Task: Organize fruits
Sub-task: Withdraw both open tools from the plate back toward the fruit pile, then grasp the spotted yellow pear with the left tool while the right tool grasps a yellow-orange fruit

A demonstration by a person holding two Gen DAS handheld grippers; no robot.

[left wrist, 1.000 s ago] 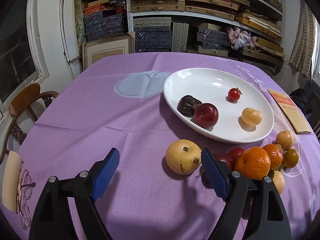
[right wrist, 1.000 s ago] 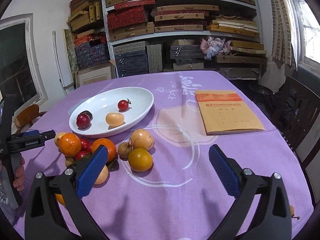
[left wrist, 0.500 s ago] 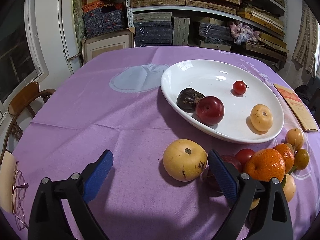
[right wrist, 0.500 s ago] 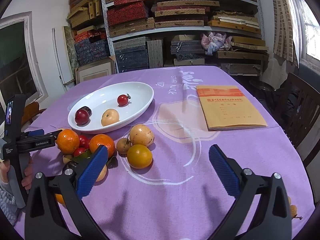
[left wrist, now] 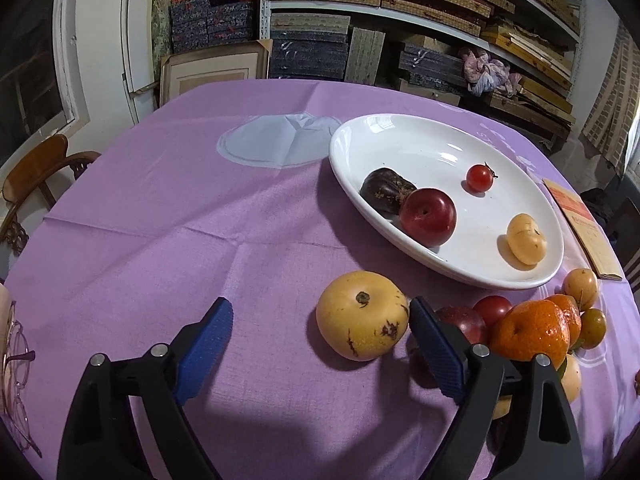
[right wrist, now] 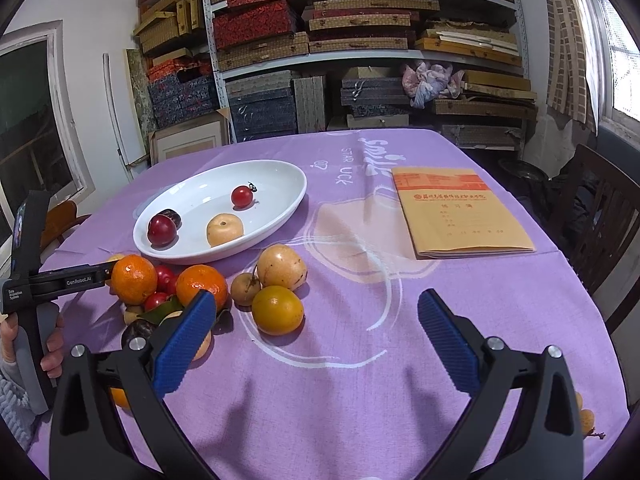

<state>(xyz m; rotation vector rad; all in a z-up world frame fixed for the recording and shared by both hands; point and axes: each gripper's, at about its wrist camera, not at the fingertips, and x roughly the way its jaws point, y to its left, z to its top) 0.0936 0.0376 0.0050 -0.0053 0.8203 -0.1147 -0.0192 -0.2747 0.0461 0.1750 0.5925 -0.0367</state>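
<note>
A white oval plate (left wrist: 400,136) (right wrist: 280,176) holds a dark fruit (left wrist: 384,190), a red plum (left wrist: 428,216), a cherry tomato (left wrist: 479,178) and a pale yellow fruit (left wrist: 526,238). A large yellow fruit (left wrist: 362,320) lies on the purple cloth just before the plate. My left gripper (left wrist: 320,340) is open, low over the cloth, its right pad beside that fruit. A heap of oranges (left wrist: 528,332) (right wrist: 134,278), red and yellow fruits (right wrist: 280,266) lies beside it. My right gripper (right wrist: 316,340) is open and empty, near the heap's right.
A tan notebook (right wrist: 456,210) lies on the cloth at the right. Glasses (left wrist: 16,364) lie at the left table edge. Wooden chairs (right wrist: 600,216) stand by the table. Shelves of boxes fill the back wall.
My left gripper has moved forward and lower, bringing the large yellow fruit close between its pads. My right gripper has stayed nearly still.
</note>
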